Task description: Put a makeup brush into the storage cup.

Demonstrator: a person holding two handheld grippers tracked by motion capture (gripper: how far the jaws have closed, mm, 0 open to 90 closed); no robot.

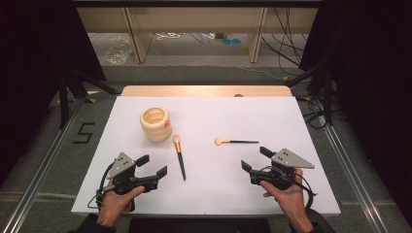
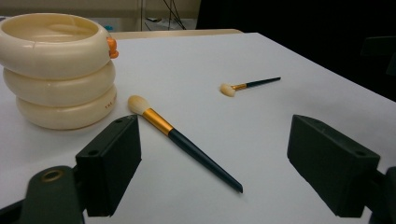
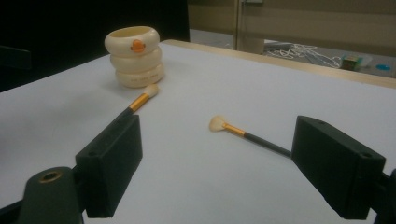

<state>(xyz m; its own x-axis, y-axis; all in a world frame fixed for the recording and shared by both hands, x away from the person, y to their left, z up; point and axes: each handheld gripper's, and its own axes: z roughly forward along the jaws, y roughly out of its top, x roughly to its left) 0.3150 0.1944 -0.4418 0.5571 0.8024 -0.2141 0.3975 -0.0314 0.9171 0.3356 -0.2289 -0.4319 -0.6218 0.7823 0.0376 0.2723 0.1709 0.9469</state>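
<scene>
A cream ribbed holder (image 1: 156, 124) (image 2: 56, 70) (image 3: 134, 56) with an orange mark stands upright on the white table. A larger makeup brush (image 1: 179, 155) (image 2: 182, 142) (image 3: 139, 101) with a dark handle and gold ferrule lies just right of it. Toward the table's right lies a smaller brush (image 1: 235, 141) (image 2: 247, 85) (image 3: 247, 135). My left gripper (image 1: 150, 167) (image 2: 224, 168) is open near the front left, a short way in front of the larger brush. My right gripper (image 1: 255, 158) (image 3: 219, 172) is open at the front right, near the smaller brush's handle end. Both hold nothing.
The white table top (image 1: 209, 116) ends in a wooden strip (image 1: 204, 90) at the far edge. Dark curtains flank both sides, and cables (image 1: 286, 43) lie on the floor beyond the table. Metal rails (image 1: 43, 165) run along the floor at left and right.
</scene>
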